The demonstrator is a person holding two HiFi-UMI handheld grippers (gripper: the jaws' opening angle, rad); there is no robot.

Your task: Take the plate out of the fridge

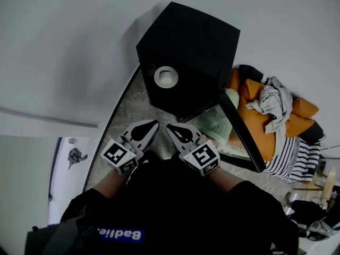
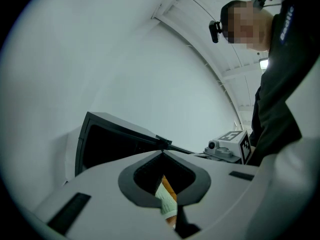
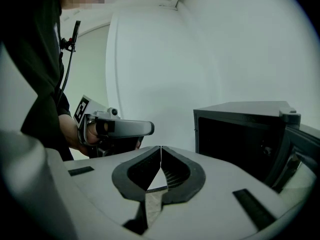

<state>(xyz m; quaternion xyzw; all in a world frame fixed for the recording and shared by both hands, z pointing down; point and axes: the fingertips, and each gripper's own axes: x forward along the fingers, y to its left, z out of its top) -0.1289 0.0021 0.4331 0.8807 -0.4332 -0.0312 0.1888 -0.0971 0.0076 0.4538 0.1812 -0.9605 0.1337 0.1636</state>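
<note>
Dark sleeves (image 1: 175, 206) of the person fill the bottom of the head view. Just past them are the two tongs, side by side and pointing at the fridge (image 1: 191, 41).

The left tongs (image 1: 154, 123) are shut tight with nothing in them. The right tongs (image 1: 170, 126) are shut tight too, and they hold nothing.

Both are over a grey speckled bench (image 1: 114, 124), a little way back from the fridge. The fridge is a black box on that bench. Its door (image 1: 236, 129) hangs open on the right, close beside the right tongs.

The white plate (image 1: 166, 77) sits inside the open fridge, straight ahead of the tongs.

To the right of the door lie orange cushions (image 1: 255, 118), a crumpled grey cloth (image 1: 271, 102) on top of them, and a striped cloth (image 1: 284, 155).
</note>
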